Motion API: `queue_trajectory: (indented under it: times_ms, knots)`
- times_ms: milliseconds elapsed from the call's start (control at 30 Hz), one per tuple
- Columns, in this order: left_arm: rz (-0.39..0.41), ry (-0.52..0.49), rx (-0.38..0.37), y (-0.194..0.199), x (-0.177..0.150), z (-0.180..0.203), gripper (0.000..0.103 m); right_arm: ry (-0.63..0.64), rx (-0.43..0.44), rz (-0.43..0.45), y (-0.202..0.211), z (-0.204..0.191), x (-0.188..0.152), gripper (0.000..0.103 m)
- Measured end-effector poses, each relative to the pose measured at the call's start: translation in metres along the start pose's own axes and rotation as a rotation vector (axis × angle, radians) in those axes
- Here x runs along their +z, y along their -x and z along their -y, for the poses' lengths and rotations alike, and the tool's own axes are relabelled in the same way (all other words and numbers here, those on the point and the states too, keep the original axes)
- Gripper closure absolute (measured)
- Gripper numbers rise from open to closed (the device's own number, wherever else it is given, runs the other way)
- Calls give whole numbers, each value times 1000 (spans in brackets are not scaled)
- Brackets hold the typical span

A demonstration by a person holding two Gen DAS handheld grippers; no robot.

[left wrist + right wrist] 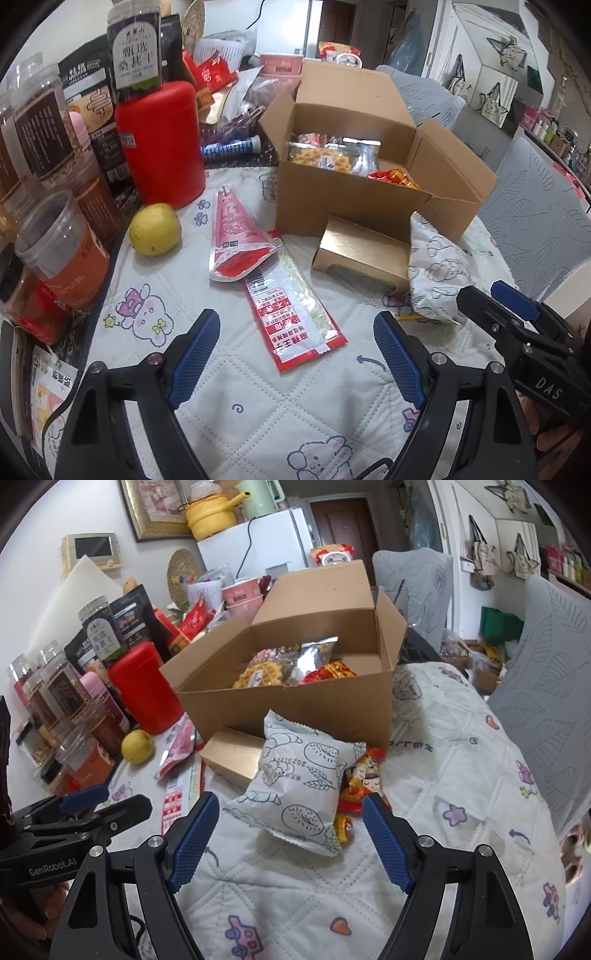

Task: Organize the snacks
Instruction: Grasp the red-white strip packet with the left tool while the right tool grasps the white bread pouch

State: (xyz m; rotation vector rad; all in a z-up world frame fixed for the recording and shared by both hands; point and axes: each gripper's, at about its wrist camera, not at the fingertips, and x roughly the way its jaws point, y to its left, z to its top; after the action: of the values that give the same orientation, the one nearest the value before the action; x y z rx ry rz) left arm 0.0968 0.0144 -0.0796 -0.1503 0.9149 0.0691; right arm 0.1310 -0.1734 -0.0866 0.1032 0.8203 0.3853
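An open cardboard box [332, 199] [295, 705] holds several snack packets. In front of it lie a gold box [362, 254] [232, 755], a white pastry-print packet [436, 273] [299, 782], a long red packet [291, 310] and a pink pouch [236, 229]. Small red-and-gold sweets [360, 786] lie beside the white packet. My left gripper [295, 354] is open and empty, just short of the long red packet. My right gripper [288, 834] is open and empty, its fingers either side of the white packet's near end.
A yellow fruit [155, 229], a red canister [162, 144] and several jars [62, 251] crowd the left side. Grey padded chairs [546, 686] stand to the right. The quilted tablecloth [461, 775] covers the table.
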Motion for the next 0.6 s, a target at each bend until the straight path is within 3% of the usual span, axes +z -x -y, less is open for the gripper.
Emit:
queue_trajectory:
  times_ms: [200,467,600]
  knots:
    - [-49,31,27,-21,4,-9,17,-26,4,-36,-26,5,11,22]
    - [-112,82,9,-48,7,-17,17,-46,3,-85,-51,9,13,21]
    - [-153,91,-11,-62,9,-13,17,-25,-4,-83,-54,6,13,16]
